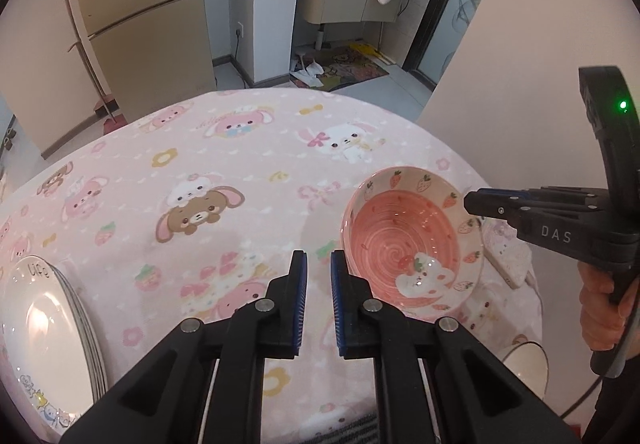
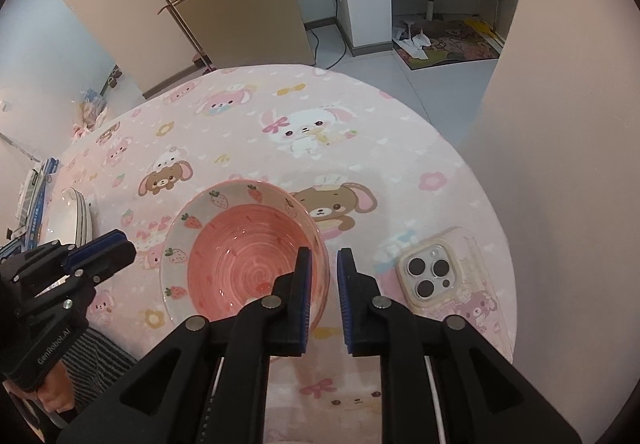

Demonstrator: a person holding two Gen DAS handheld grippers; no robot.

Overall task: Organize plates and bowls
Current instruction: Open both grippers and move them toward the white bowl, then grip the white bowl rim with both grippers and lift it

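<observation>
A pink strawberry-print bowl [image 1: 412, 244] [image 2: 244, 256] sits on the pink cartoon tablecloth. My right gripper [image 2: 324, 296] is open, its jaws straddling the bowl's near right rim, left finger inside the bowl and right finger outside. In the left wrist view that gripper [image 1: 476, 202] sits at the bowl's far right rim. My left gripper [image 1: 319, 304] is open and empty over the cloth, just left of the bowl; it shows at the left in the right wrist view [image 2: 116, 248]. A stack of white plates [image 1: 44, 336] [image 2: 70, 216] lies at the table's left edge.
A phone in a pink case [image 2: 444, 272] lies on the table right of the bowl. A white bowl [image 1: 528, 360] sits near the right table edge. The round table [image 1: 240, 148] drops off to tiled floor beyond; a wall stands to the right.
</observation>
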